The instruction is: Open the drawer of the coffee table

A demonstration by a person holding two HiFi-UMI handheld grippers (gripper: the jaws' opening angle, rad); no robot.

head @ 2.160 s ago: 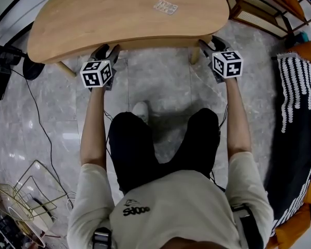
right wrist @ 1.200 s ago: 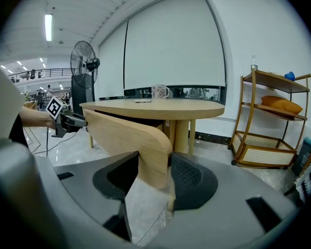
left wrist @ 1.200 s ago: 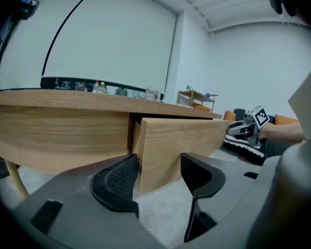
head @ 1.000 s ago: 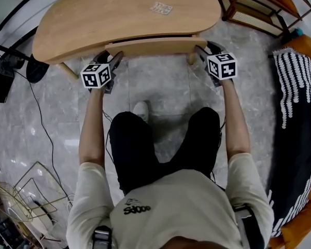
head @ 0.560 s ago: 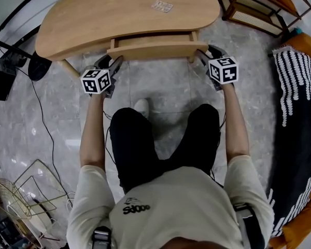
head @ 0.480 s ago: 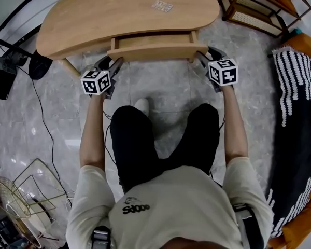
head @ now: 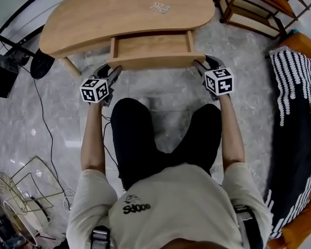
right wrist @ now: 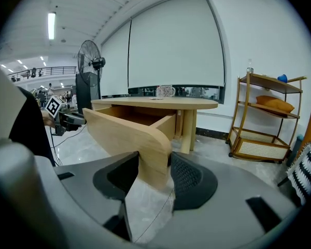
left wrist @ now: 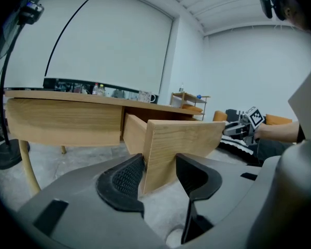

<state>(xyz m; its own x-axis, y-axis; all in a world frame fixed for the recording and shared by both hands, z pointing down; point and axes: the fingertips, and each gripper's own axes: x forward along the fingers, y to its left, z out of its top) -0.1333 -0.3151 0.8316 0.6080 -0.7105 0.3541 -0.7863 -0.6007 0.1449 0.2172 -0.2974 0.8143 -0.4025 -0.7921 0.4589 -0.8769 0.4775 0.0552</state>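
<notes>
The wooden coffee table (head: 109,12) stands before me with its drawer (head: 151,44) pulled well out; the inside looks bare. My left gripper (head: 110,71) clamps the left end of the drawer front (head: 155,61). In the left gripper view the panel (left wrist: 184,139) sits between the two pads of that gripper (left wrist: 158,178), whose jaws have just been closing on it. My right gripper (head: 205,64) holds the rounded right end; in the right gripper view both pads of it (right wrist: 154,178) press on the panel (right wrist: 124,134).
A small patterned card (head: 160,7) lies on the tabletop. A rattan shelf (head: 259,9) stands at the back right, a striped cushion (head: 295,87) at the right. A black stand base (head: 41,64) and cables are at the left, a wire basket (head: 15,201) at the lower left. My legs (head: 160,134) are below the drawer.
The drawer has slid out of the table toward me, from closed to well open. Both grippers have drawn back with its front panel between their jaws.
</notes>
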